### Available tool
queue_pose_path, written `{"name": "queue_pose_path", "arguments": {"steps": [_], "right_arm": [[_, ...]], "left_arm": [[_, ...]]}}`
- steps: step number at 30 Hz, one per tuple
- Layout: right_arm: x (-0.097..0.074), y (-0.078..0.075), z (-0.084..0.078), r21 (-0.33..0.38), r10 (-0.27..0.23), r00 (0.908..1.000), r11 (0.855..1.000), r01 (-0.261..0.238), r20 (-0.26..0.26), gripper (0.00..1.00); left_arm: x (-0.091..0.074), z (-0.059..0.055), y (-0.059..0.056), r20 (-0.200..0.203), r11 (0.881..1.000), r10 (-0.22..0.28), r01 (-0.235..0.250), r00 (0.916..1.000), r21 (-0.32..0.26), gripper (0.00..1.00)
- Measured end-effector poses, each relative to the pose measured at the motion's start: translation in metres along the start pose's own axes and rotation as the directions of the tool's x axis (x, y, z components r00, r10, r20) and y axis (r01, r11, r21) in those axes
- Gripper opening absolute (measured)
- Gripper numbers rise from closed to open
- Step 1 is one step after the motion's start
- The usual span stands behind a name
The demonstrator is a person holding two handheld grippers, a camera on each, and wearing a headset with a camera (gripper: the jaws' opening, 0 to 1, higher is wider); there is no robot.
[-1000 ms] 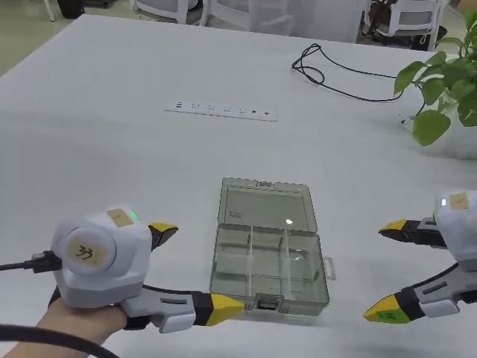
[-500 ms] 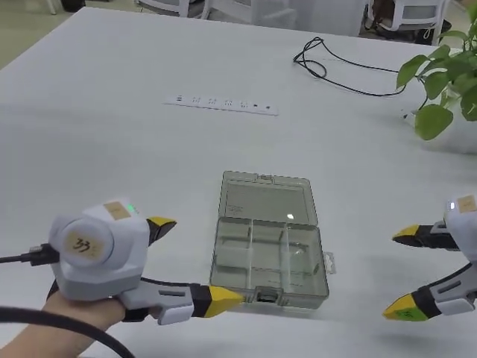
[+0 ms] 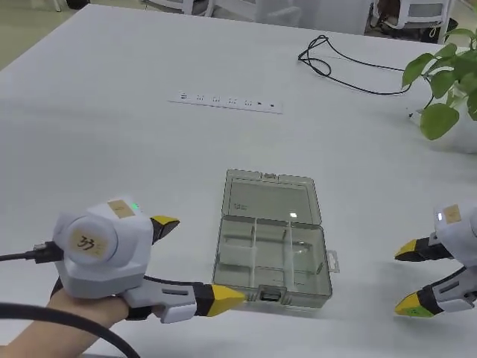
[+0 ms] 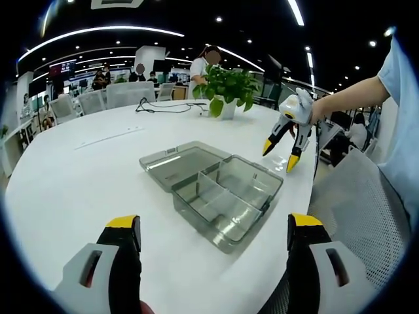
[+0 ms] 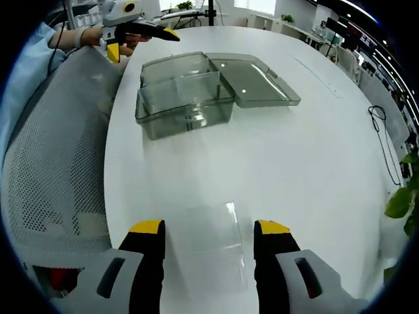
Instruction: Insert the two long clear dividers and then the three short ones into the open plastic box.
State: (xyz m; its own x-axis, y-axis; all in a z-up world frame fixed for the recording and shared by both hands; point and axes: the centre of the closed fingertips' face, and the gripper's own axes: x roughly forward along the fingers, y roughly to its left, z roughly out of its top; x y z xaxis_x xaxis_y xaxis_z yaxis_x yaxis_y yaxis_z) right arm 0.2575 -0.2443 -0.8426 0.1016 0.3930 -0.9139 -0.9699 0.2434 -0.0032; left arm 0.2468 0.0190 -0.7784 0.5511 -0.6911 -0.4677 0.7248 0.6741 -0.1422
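While the box stands open mid-table, lid flat behind it and dividers inside, the left gripper hangs at its near left corner, jaws spread and empty. The right gripper, well to the right, also gapes. A clear sheet lies between its jaws; whether they touch it cannot be told.

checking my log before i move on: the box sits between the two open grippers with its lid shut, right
Not quite: the lid is open and lies flat behind the box, as the head view shows. The rest holds: the box sits between the left gripper and the right gripper, both with jaws apart.
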Motion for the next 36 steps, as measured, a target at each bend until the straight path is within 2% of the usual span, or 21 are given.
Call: {"name": "queue_pose_path", "arguments": {"steps": [1, 3, 7, 8, 10, 16, 18, 22, 29, 36], "right_arm": [[0.0004, 0.0005, -0.004, -0.025, 0.008, 0.9996, 1.0, -0.009, -0.028, 0.51], [0.0053, -0.004, -0.0091, -0.039, 0.01, 0.9991, 0.999, -0.012, -0.042, 0.49], [0.0079, -0.0001, -0.0092, -0.057, 0.026, 0.9973, 0.998, -0.03, -0.068, 0.43], [0.0072, -0.0021, -0.0093, -0.08, 0.02, 0.997, 0.996, -0.026, -0.074, 0.43], [0.007, -0.0037, -0.0112, -0.076, 0.023, 0.9966, 0.997, -0.029, -0.079, 0.41], [0.0078, -0.0043, -0.0116, -0.131, 0.032, 0.9922, 0.99, -0.048, -0.12, 0.38], [0.008, -0.0056, -0.0123, -0.148, 0.035, 0.9912, 0.987, -0.054, -0.128, 0.35], [0.0086, -0.0067, -0.0126, -0.162, 0.039, 0.9883, 0.985, -0.063, -0.147, 0.33], [0.0092, -0.0068, -0.0126, -0.142, 0.028, 0.9854, 0.988, -0.052, -0.168, 0.32], [0.0098, -0.0006, -0.0083, -0.127, 0.028, 0.9885, 0.991, -0.047, -0.149, 0.32]], "left_arm": [[-0.0002, 0.0, 0.0, 0.0, 1.0, 0.0, 0.0, 1.0, 0.0, 0.95], [-0.0003, -0.0001, -0.0001, 0.001, 1.0, 0.0, 0.0, 1.0, -0.001, 0.95], [-0.0007, -0.0005, -0.0004, 0.0, 1.0, 0.0, 0.0, 1.0, -0.002, 0.94], [-0.0007, -0.0008, -0.0005, -0.001, 1.0, 0.0, 0.0, 1.0, -0.002, 0.94], [-0.0007, -0.001, -0.0007, -0.002, 1.0, -0.001, 0.001, 1.0, -0.002, 0.94], [-0.0006, -0.0018, -0.0018, -0.005, 1.0, -0.005, 0.005, 1.0, -0.001, 0.94], [-0.0007, -0.0021, -0.0023, -0.006, 1.0, -0.007, 0.007, 1.0, 0.0, 0.94], [-0.0009, -0.001, -0.0023, -0.002, 1.0, -0.007, 0.007, 1.0, 0.0, 0.94], [-0.0011, 0.0, -0.0029, 0.006, 1.0, -0.01, 0.01, 0.9999, -0.001, 0.93], [-0.0005, 0.0005, -0.0025, 0.009, 1.0, -0.012, 0.012, 0.9999, -0.006, 0.93]]}}
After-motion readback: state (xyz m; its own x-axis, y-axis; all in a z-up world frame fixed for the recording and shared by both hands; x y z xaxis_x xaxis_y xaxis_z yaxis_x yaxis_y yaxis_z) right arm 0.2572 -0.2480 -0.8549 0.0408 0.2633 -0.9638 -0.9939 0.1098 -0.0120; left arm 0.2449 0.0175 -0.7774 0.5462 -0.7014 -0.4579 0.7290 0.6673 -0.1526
